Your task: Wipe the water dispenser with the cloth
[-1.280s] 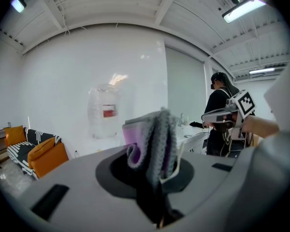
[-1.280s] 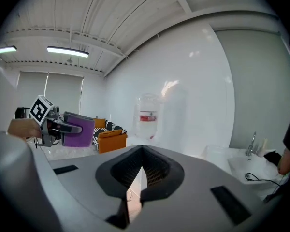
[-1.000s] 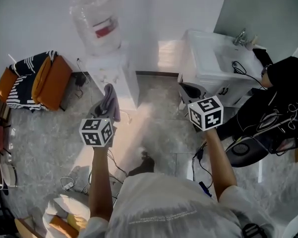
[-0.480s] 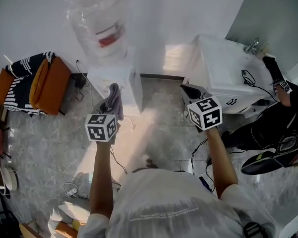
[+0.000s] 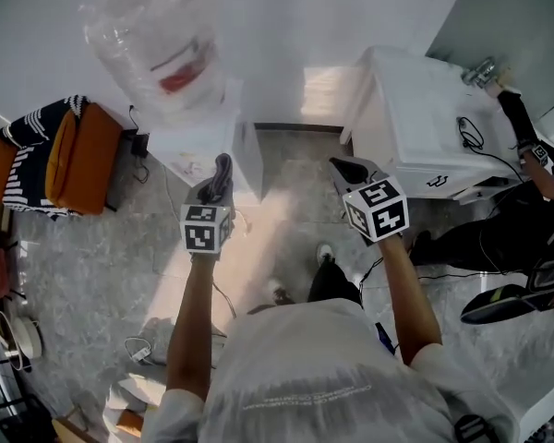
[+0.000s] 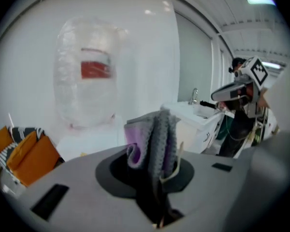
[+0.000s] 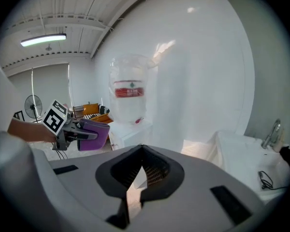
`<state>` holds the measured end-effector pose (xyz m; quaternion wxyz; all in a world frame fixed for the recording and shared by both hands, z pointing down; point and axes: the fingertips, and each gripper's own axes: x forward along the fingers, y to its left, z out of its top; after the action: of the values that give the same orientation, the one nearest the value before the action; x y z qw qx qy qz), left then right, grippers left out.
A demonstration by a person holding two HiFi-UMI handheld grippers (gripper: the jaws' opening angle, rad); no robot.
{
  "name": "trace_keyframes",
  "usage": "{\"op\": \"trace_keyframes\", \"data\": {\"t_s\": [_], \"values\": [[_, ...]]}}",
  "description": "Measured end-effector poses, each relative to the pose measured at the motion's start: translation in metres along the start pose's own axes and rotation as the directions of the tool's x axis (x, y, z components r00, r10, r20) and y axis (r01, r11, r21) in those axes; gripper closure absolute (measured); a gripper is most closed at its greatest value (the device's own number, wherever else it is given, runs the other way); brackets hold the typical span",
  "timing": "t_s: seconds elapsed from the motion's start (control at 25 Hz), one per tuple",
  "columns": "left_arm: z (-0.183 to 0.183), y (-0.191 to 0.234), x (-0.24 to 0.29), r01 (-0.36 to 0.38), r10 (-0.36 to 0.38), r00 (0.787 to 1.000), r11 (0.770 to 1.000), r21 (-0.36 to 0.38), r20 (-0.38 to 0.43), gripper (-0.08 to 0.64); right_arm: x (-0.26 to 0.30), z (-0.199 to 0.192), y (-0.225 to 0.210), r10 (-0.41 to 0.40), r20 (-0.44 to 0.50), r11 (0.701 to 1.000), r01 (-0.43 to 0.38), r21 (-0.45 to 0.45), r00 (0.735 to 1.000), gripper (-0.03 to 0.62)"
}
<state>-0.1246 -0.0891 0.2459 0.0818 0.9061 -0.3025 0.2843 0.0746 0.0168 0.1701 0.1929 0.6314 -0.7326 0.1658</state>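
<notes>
The water dispenser (image 5: 201,144) is a white cabinet against the wall with a clear upturned bottle (image 5: 155,46) bearing a red label. My left gripper (image 5: 221,170) is shut on a grey and purple cloth (image 6: 153,140), which sticks up out of its jaws. It hovers just in front of the dispenser's right front corner, apart from it. The left gripper view puts the bottle (image 6: 88,90) ahead and to the left. My right gripper (image 5: 345,168) is shut and empty, off to the right. Its own view shows the bottle (image 7: 129,97) and the cloth (image 7: 91,133) in the left gripper.
An orange cushion (image 5: 85,158) and striped fabric (image 5: 30,164) lie left of the dispenser. A white sink cabinet (image 5: 415,123) stands at the right, with a person in black (image 5: 522,215) beside it. Cables (image 5: 138,349) trail on the grey floor. A fan (image 7: 33,105) stands far left.
Both grippers have moved forward toward the dispenser. The left one, with the cloth, has shifted right and closer to its front corner. The person's foot has stepped forward.
</notes>
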Motion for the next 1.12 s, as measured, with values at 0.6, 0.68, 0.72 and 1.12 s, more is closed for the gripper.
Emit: {"op": "trace_keyframes", "data": {"t_s": [0.6,0.68,0.72,1.12], "values": [[-0.017,0.003,0.143,-0.108,0.123,0.992,0.88,-0.463,0.004,0.494,0.093,-0.042,-0.095,0.17,-0.166,0.985,-0.163,0.053,0.971,0.581],[-0.005,0.011,0.164,-0.125,0.159,0.987,0.855,-0.503,0.025,0.494,0.102,-0.045,-0.105,0.184,-0.178,0.983,-0.177,0.056,0.967,0.581],[0.002,0.015,0.176,-0.134,0.177,0.984,0.846,-0.516,0.034,0.494,0.106,-0.046,-0.11,0.19,-0.184,0.982,-0.182,0.059,0.964,0.581],[0.078,0.067,0.303,-0.238,0.357,0.92,0.839,-0.489,0.164,0.494,0.153,-0.048,-0.157,0.229,-0.211,0.973,-0.223,0.053,0.95,0.581]]}}
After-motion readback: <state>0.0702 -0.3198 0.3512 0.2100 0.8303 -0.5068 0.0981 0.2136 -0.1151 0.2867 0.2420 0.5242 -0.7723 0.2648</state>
